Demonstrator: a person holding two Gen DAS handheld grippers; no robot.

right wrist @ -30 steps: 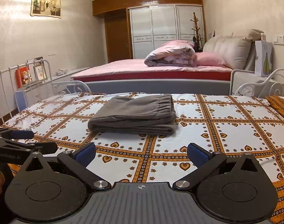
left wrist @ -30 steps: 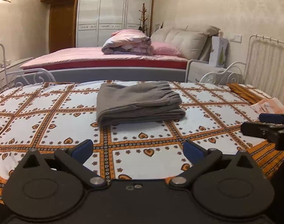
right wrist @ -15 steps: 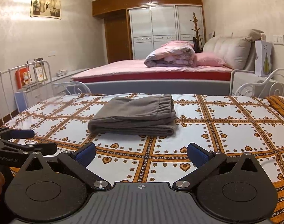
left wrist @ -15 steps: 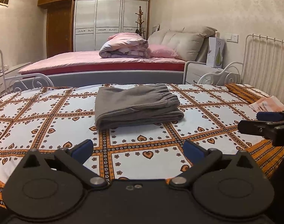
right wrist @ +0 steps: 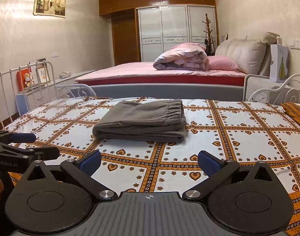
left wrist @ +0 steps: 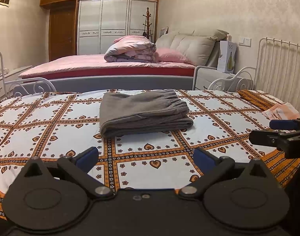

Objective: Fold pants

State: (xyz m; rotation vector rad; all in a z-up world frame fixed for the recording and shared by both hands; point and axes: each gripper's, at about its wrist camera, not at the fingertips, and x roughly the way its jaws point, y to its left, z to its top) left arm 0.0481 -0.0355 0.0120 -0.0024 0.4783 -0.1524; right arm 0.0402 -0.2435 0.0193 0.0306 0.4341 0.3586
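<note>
Black plastic two-finger left gripper [left wrist: 146,156], blue pads spread wide apart, nothing between them; it hovers over the near edge of the bed. Black two-finger right gripper [right wrist: 149,162], blue pads likewise spread and empty, level with its partner and just to that one's right.

Below and ahead of both claws: white cotton bedspread with an orange heart-and-flower grid [left wrist: 51,129], lying flat.

Straight ahead of both claws, well apart from either: grey soft-knit pants with a gathered elastic waistband [right wrist: 142,121], stacked in a compact rectangle of several layers, waistband toward the claws' right. Judged as folded; the task looks all but complete.

Right of the left claw, at the bedspread's edge: pale pink folded paper or cloth [left wrist: 281,111], kind unclear.

Beyond the pants: white scrolled metal bed rail [right wrist: 276,90], then a pink-sheeted double bed [right wrist: 150,72] bearing a rolled pink quilt [right wrist: 181,58].

Risks, as judged: any further nudge from a returning claw could slide the top layers, as the knit looks slippery and thick; a pad snagging the waistband would drag the stack open.
</note>
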